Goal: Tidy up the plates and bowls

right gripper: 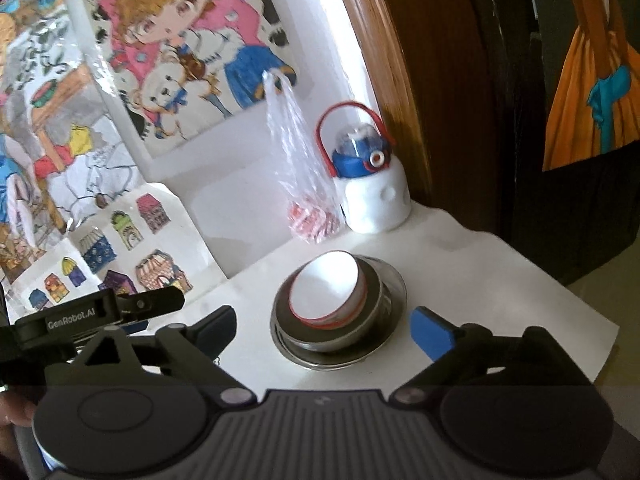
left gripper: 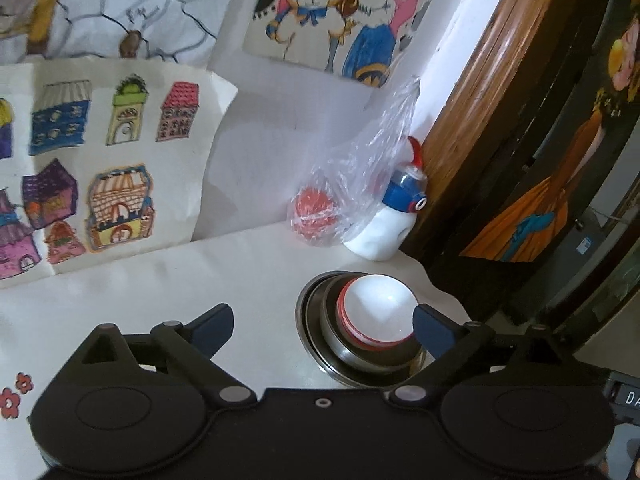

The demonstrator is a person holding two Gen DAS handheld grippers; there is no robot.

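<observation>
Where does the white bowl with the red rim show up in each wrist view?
Left wrist: the white bowl sits low and right of centre, nested in the steel bowls, just ahead of the open left claw.
Right wrist: the bowl is near centre, ahead of the open right claw.
Shared landmark: the white bottle with the blue cap behind the stack.
</observation>
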